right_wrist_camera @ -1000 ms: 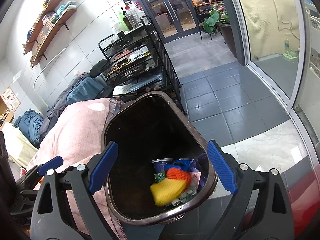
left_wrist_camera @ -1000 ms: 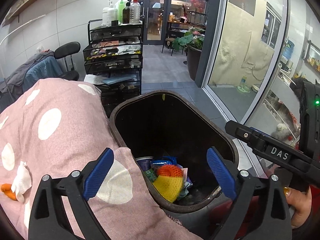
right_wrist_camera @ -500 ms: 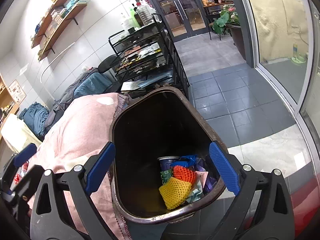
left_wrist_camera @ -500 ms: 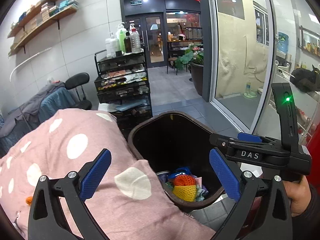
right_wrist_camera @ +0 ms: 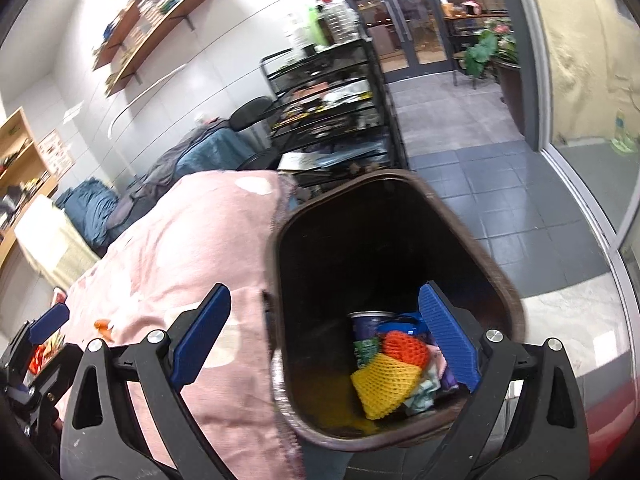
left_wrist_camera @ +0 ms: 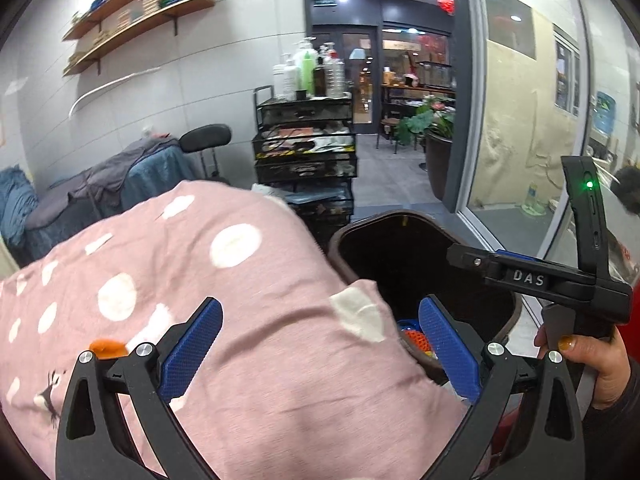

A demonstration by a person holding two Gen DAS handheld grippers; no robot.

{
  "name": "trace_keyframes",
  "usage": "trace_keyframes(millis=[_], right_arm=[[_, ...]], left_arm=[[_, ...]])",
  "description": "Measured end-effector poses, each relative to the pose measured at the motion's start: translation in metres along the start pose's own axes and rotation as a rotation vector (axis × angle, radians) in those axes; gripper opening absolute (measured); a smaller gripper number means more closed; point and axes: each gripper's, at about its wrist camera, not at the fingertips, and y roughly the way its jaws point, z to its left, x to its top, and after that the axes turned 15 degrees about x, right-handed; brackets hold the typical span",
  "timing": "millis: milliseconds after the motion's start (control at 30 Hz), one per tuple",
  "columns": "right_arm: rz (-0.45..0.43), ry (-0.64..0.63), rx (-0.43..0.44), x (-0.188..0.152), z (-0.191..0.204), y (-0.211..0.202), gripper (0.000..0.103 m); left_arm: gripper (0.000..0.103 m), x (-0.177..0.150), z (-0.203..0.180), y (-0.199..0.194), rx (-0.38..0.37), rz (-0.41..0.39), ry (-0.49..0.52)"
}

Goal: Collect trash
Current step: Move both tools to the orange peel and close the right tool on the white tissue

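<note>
I have both grippers up over the edge of the pink dotted cover, and neither has anything in it: the left gripper stands wide open over the cloth, and the right gripper stands just as wide with its fingers straddling the near rim of the brown bin. The bin sits on the floor, pressed against the cover's edge, and already holds a yellow foam net, an orange foam net, a paper cup and some crumpled wrappers. The 1 piece I can still see outside it is a small orange scrap on the cover, just beside my left gripper's left finger; the right wrist view shows it too. I judge it light, soft and easily squashed, like peel or foam, so I would pinch it across its middle with the fingertips. The cloth under it is loose and may bunch into the pads.
</note>
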Motion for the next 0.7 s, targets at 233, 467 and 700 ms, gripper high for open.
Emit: trace_keyframes(millis=[233,467,700], right_arm=[[0.072,-0.078,0.081,-0.003,0.043,0.028,0.094],[0.172,-0.161,0.196,-0.011,0.098,0.062,0.094],[0.283,-0.282,0.285,-0.027,0.158,0.098,0.094]], left_arm=[[0.098,-0.016,0.057,0.003,0.091,0.052,-0.093],[0.098,-0.041,0.115,0.000,0.188,0.104,-0.173],[0.097,-0.069,0.177,-0.003,0.282,0.161,-0.274]])
